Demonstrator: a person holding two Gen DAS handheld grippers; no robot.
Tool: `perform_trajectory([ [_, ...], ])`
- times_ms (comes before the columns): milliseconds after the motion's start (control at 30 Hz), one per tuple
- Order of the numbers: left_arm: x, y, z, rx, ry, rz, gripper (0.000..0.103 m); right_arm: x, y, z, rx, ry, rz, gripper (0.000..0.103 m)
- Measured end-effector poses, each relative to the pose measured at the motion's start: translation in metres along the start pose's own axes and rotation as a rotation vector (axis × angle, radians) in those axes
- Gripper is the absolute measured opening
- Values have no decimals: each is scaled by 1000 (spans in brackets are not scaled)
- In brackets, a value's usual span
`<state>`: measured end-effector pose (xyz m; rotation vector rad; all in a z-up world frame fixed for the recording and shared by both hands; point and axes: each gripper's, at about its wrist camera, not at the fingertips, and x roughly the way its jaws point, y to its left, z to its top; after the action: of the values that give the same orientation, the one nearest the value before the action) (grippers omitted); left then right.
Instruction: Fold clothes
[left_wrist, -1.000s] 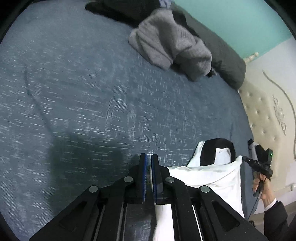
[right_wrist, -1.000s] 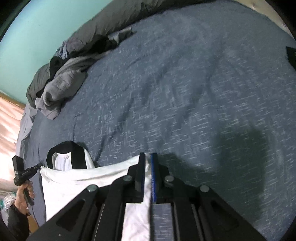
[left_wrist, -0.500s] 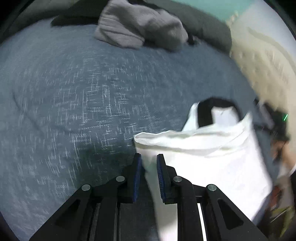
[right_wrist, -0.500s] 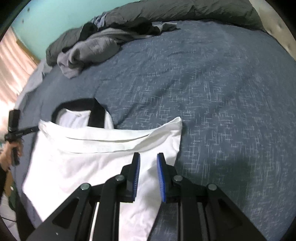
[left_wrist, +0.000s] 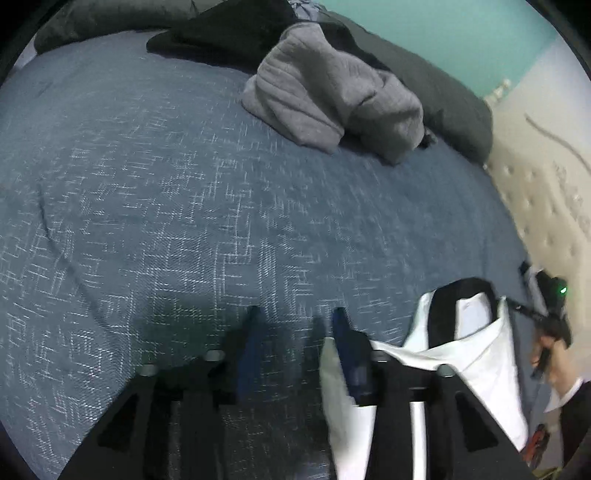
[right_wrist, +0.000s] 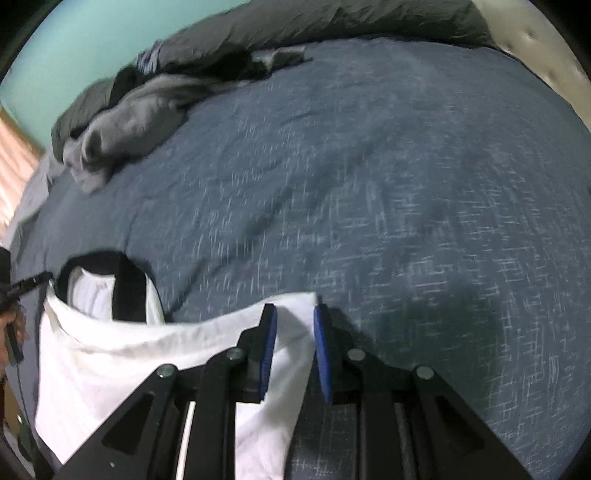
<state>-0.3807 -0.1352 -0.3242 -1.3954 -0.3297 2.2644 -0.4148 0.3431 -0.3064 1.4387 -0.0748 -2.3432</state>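
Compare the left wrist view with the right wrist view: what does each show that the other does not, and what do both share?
Only the left wrist view shows the open left tool over the bedspread, beside the white shirt's edge, and a green light on the other handset.

Only the right wrist view shows the open right tool straddling the shirt's corner, and a pinkish curtain.

Both show the blue bedspread, the folded white shirt with its black collar, the grey sweater, the dark duvet and the teal wall.

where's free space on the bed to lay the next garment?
Bare blue bedspread runs from the white shirt at the near edge to the grey sweater. Crowded at the far edge: sweater, black clothes, dark duvet.
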Motion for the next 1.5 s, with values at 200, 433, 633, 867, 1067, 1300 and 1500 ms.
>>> perform_trajectory([
  [200, -3, -4, -11, 57, 18, -28, 46, -5, -15, -9, 46, 6, 18, 47],
  [433, 13, -17, -17, 91, 32, -38, 46, -5, -11, -15, 9, 12, 27, 47],
  [633, 21, -24, -17, 118, 43, -45, 23, -4, -2, -11, -36, -26, 1, 46],
  [867, 14, -32, -21, 153, 31, -42, 5, -8, 16, -15, -126, -54, -38, 2],
  [1067, -20, -26, -15, 133, -41, -41, 4, -44, 11, -10, -98, -178, -65, 1],
  [1300, -33, -23, -9, 101, -74, -36, 4, -65, 10, -8, -80, -241, -68, 1],
  [1500, -19, -25, -5, 98, -56, -26, 4, -57, 7, -7, -50, -217, -79, 1],
])
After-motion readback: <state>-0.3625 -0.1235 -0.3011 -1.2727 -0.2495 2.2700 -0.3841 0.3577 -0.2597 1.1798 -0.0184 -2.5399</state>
